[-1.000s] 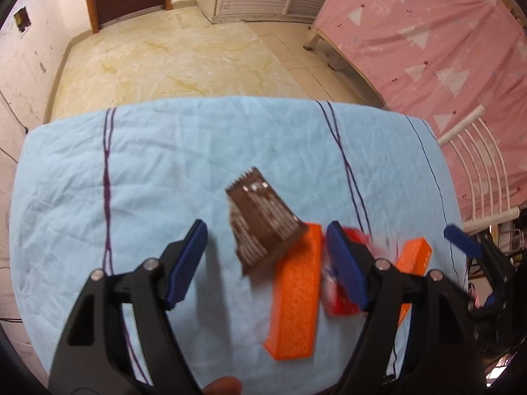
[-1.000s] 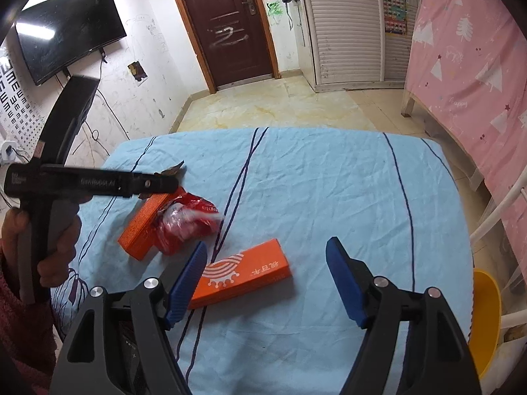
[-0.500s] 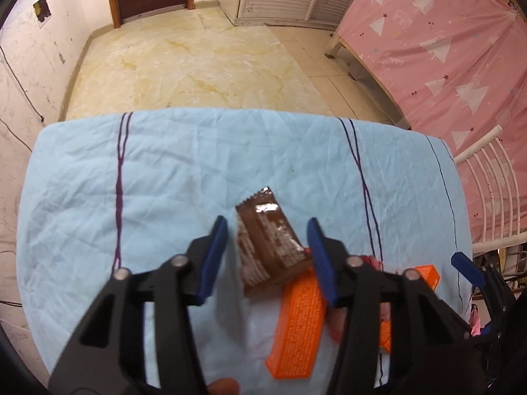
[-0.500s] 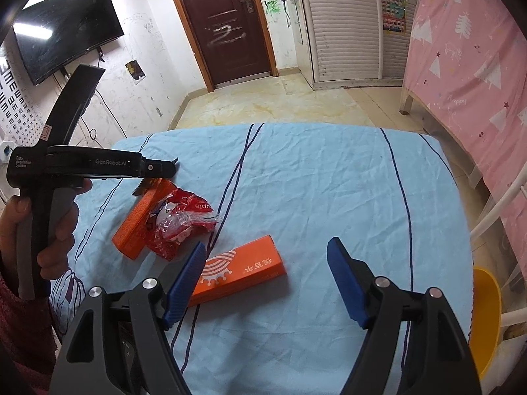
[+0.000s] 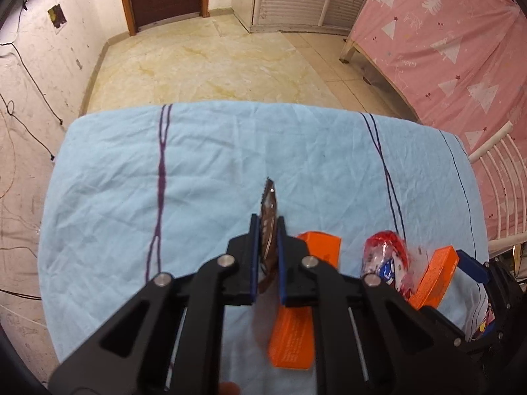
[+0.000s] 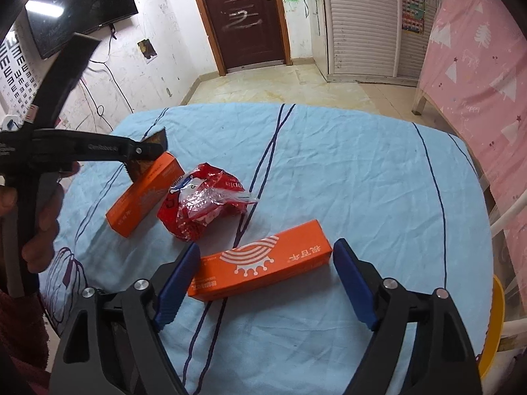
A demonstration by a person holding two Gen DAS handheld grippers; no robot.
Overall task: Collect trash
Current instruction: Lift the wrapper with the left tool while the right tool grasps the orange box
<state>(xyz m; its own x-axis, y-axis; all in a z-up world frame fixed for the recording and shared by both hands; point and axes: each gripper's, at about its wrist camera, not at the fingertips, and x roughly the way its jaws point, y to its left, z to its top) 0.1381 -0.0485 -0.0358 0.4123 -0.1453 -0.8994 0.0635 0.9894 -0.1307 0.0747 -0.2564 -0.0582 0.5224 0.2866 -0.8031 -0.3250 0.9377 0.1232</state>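
Working over the blue-clothed surface [image 6: 329, 164], we are finding its far half bare, giving open room toward the far edge, while the trash is clustering near us. We are straddling the near orange box [image 6: 260, 263] with the right hand-held gripper [image 6: 263, 283], jaws just widening and spread past both long sides without touching, probably to take it across its narrow width. The red wrapper [image 6: 201, 204] is lying crumpled between this box and the second orange box [image 6: 141, 194] near the left edge. We are clamping the left hand-held gripper [image 5: 267, 230] onto the brown wrapper [image 5: 269, 207], jaws just closing, holding it edge-on above that box.
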